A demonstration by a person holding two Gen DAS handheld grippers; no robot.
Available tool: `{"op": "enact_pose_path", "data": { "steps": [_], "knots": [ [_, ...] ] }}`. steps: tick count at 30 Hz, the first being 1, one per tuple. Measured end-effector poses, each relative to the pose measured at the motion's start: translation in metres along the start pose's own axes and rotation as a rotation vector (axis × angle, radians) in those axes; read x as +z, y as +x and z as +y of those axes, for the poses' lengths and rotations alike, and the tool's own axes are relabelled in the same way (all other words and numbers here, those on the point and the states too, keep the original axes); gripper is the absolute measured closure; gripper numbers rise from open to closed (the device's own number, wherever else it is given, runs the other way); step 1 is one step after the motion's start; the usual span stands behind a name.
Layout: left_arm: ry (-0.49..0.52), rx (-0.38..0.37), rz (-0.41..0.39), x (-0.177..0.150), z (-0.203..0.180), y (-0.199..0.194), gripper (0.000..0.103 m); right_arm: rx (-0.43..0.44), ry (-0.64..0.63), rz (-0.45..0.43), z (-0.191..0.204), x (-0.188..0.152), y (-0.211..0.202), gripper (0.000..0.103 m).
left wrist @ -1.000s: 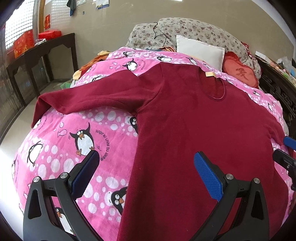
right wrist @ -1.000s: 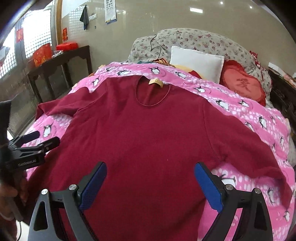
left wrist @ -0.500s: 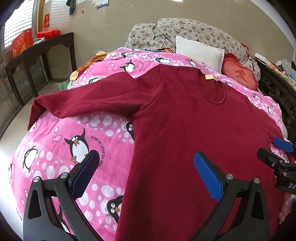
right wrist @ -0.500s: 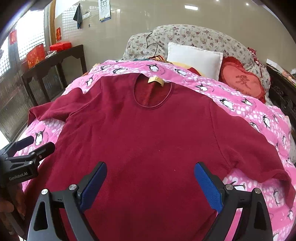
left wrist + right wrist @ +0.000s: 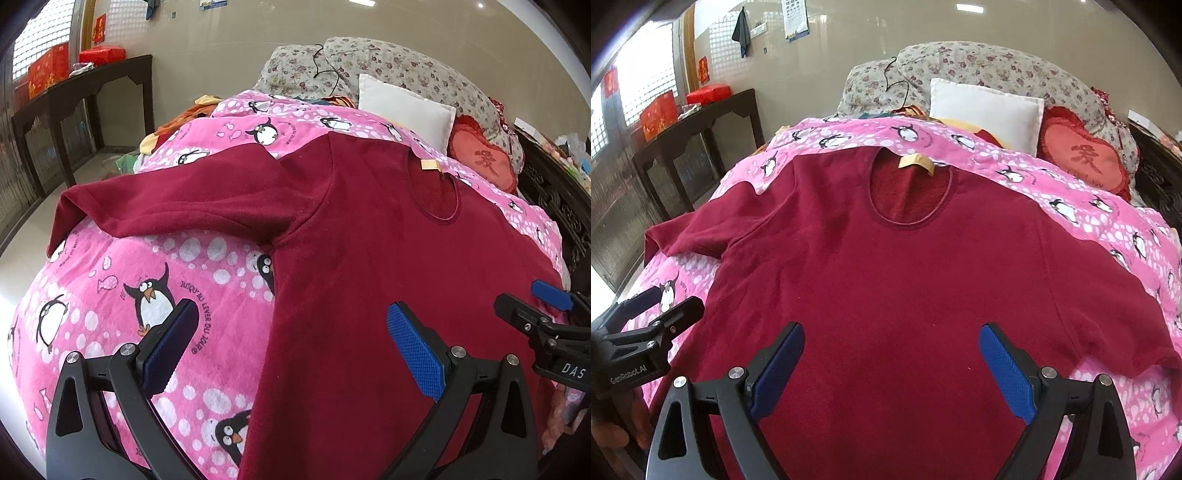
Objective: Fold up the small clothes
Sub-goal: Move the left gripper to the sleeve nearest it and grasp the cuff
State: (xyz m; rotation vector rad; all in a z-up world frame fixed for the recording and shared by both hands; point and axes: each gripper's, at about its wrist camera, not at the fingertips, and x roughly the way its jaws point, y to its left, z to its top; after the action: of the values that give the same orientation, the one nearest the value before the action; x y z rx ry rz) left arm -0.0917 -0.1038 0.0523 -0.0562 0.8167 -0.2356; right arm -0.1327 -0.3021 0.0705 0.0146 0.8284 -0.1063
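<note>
A dark red long-sleeved top (image 5: pixel 369 258) (image 5: pixel 905 288) lies spread flat, front up, on a pink penguin blanket (image 5: pixel 129 295) (image 5: pixel 1108 221), neck with a tan label (image 5: pixel 916 162) pointing away. Its left sleeve (image 5: pixel 166 203) stretches out toward the bed's edge. My left gripper (image 5: pixel 291 343) hovers open over the top's left side seam near the hem, nothing between its blue pads. Over the middle of the lower body hangs my right gripper (image 5: pixel 892 362), open and empty too. Each gripper shows at the edge of the other's view, left gripper (image 5: pixel 653 317), right gripper (image 5: pixel 535 306).
Pillows sit at the bed's head: a white one (image 5: pixel 986 110), a red heart cushion (image 5: pixel 1086 158) and a floral bolster (image 5: pixel 960 70). A dark wooden side table (image 5: pixel 85 92) with red boxes stands at the left wall. Loose clothes (image 5: pixel 177 125) lie beside the bed.
Both cameras have drifted slightly forward and lower over the top, so it fills more of each view. Both grippers stay open and the garment has not moved.
</note>
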Motion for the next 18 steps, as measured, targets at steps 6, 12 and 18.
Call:
{"op": "enact_pose_path", "data": {
  "steps": [6, 12, 18],
  "knots": [
    [-0.018, 0.005, 0.000, 0.009, 0.012, 0.003, 0.001, -0.008, -0.006, 0.000, 0.007, 0.006, 0.012, 0.008],
    [-0.116, 0.000, 0.010, 0.018, 0.049, 0.001, 0.001, 0.022, 0.003, 0.021, 0.010, 0.008, 0.029, 0.008],
    [-0.279, 0.015, 0.015, 0.027, 0.107, 0.003, 0.001, 0.016, -0.007, 0.028, 0.012, 0.008, 0.039, 0.008]
  ]
}}
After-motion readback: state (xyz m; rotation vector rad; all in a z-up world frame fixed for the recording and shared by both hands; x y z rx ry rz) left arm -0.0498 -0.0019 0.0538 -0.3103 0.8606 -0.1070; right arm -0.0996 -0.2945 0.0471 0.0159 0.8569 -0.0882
